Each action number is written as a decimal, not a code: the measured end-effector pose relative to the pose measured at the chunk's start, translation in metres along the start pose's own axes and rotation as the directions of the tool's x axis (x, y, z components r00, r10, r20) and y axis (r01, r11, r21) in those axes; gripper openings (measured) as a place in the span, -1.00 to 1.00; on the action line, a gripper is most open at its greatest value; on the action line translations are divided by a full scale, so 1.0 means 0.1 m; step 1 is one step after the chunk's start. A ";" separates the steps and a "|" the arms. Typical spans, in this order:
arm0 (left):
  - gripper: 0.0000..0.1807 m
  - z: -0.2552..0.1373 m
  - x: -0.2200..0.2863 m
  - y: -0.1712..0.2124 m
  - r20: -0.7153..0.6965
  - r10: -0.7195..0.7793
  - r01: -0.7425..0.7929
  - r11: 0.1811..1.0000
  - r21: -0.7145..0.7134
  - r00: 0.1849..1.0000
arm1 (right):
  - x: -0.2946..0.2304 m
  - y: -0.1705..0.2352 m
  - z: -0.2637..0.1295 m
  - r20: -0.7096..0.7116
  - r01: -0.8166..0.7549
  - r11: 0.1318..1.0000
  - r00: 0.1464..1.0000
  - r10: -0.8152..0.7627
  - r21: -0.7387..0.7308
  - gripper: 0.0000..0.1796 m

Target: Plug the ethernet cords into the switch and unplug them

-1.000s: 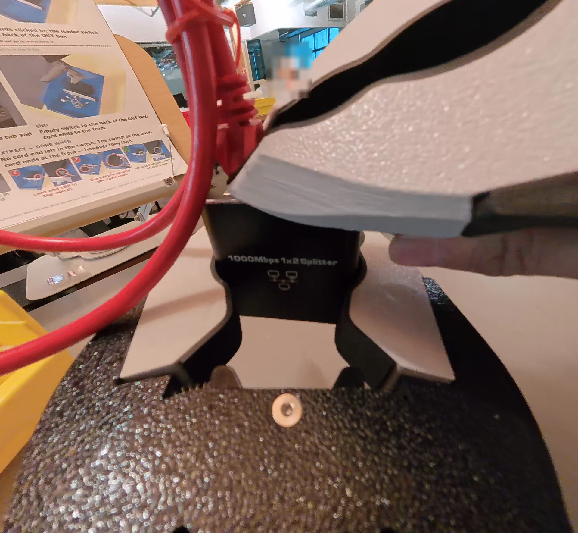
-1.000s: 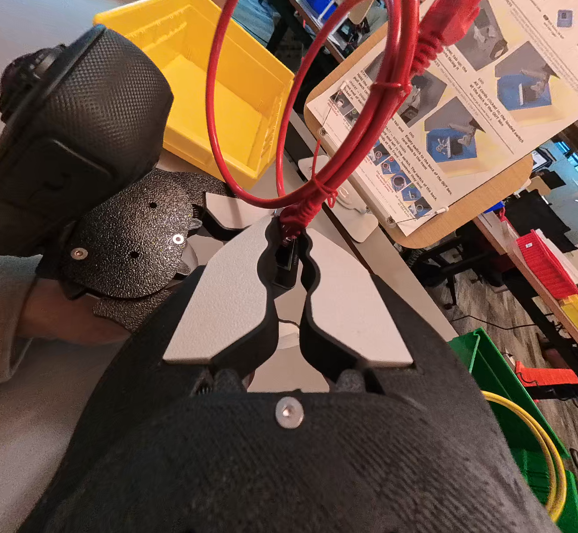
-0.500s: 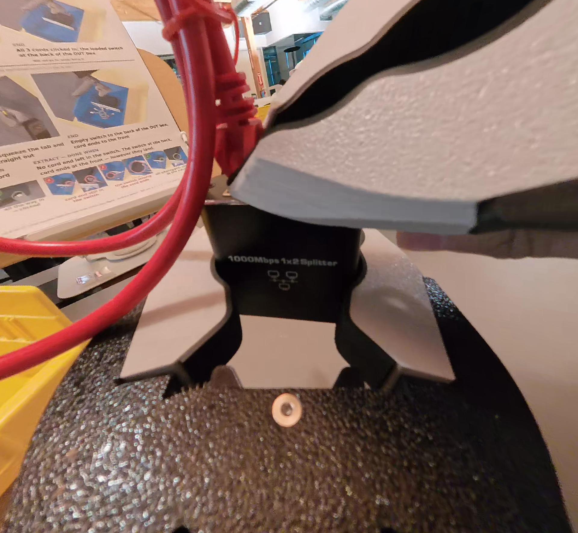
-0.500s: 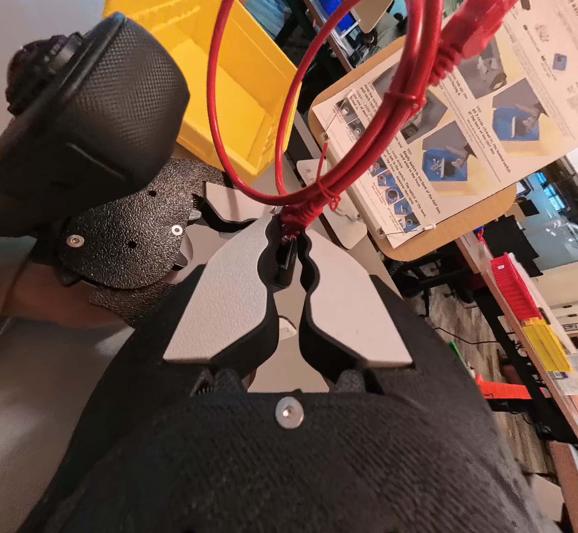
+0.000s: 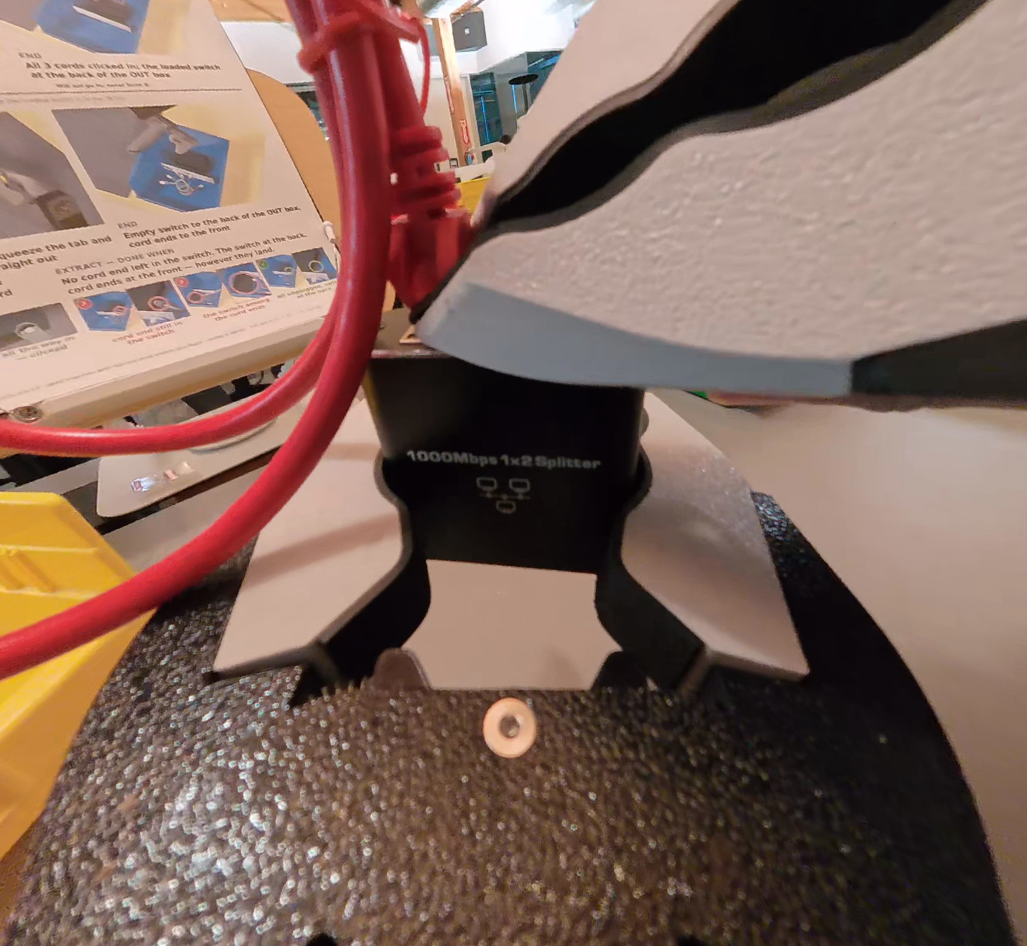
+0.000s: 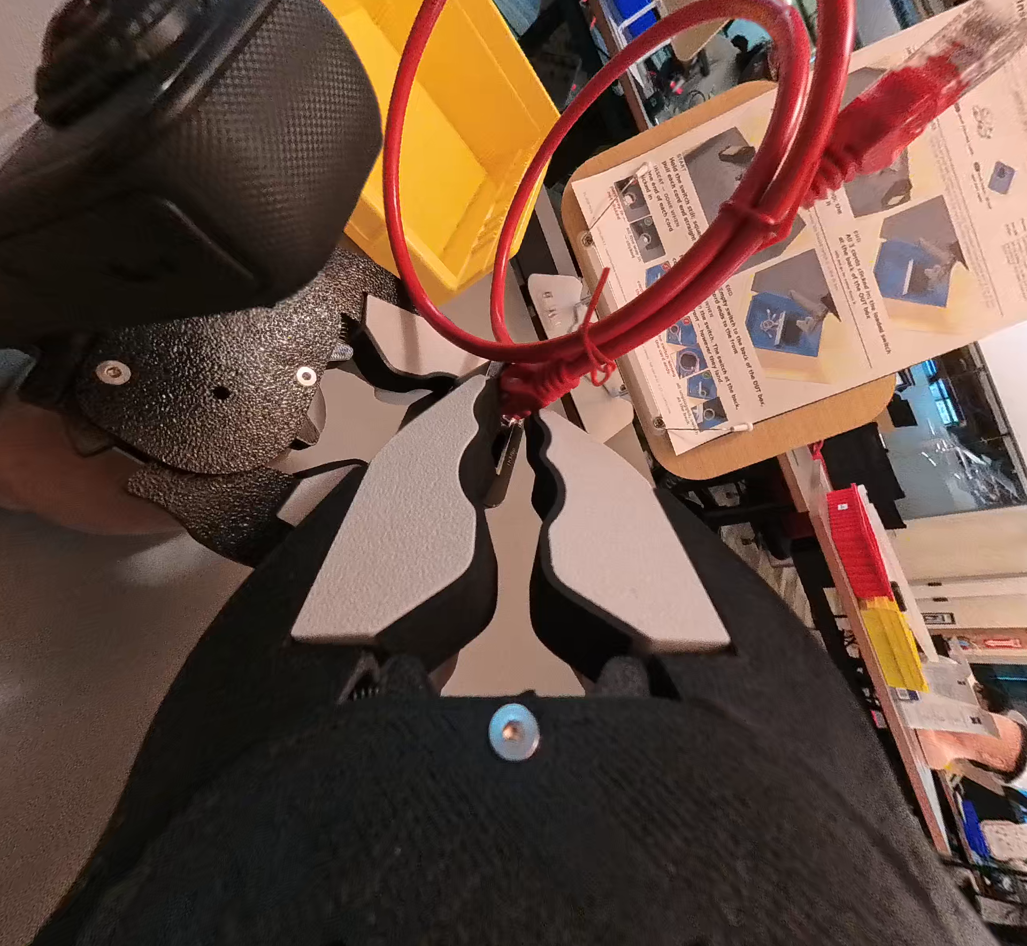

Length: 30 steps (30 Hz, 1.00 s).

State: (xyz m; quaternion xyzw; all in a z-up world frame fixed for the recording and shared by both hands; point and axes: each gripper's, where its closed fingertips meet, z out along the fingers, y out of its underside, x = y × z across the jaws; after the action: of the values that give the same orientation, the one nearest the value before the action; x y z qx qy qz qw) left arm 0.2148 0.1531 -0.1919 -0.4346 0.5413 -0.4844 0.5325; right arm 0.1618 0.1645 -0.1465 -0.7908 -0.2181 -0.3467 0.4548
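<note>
My left gripper (image 5: 508, 452) is shut on the black switch (image 5: 508, 508) and holds it upright between its fingers. My right gripper (image 6: 511, 414) is shut on a red plug (image 6: 525, 389) of the red ethernet cord (image 6: 400, 186), right at the switch's top edge. The switch shows edge-on between the right fingers (image 6: 503, 469). In the left wrist view the right gripper's fingers (image 5: 750, 252) cover the switch's top and clamp the red plug (image 5: 425, 258), hiding the port. The coiled cord (image 5: 350, 197) is tied with red ties. Its other plug (image 6: 911, 102) hangs free.
A yellow bin (image 5: 50, 614) stands at the left, also in the right wrist view (image 6: 444, 113). An instruction sheet on a wooden board (image 5: 139, 197) stands behind on a white base (image 5: 183, 469). Shelves with red and yellow bins (image 6: 867, 575) lie off the table's far side. Across from one pair of fingers to the other is roughly 6 centimetres.
Both grippers keep their holds. The views have swung: the board and the yellow bin sit further right in the left wrist view, and the free plug has swung right in the right wrist view.
</note>
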 end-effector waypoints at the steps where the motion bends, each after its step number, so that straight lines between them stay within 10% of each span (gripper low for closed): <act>1: -0.13 0.00 0.00 -0.01 -0.001 -0.002 0.002 1.000 0.002 1.000 | 0.01 0.00 0.00 0.002 0.013 1.000 1.000 -0.013 0.000 -0.85; 11: -0.17 0.00 -0.07 0.04 0.029 0.007 -0.006 1.000 -0.019 1.000 | 0.02 0.06 0.04 0.002 0.044 0.999 0.999 -0.043 -0.027 -0.99; 22: -0.17 -0.06 -0.15 -0.11 0.078 0.020 -0.025 0.998 0.059 0.997 | 0.03 -0.10 -0.02 0.210 -0.584 0.801 0.806 0.554 0.129 -0.96; 30: -0.17 -0.05 -0.08 -0.12 0.043 0.015 -0.019 0.997 0.074 0.999 | -0.02 -0.16 -0.03 0.336 -0.669 0.726 0.728 0.597 0.158 -0.75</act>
State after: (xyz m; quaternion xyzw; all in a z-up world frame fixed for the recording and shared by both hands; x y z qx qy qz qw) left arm 0.2093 0.1593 -0.1789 -0.4201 0.5151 -0.4903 0.5637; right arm 0.1490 0.1694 -0.1376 -0.7865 -0.0353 -0.0285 0.6159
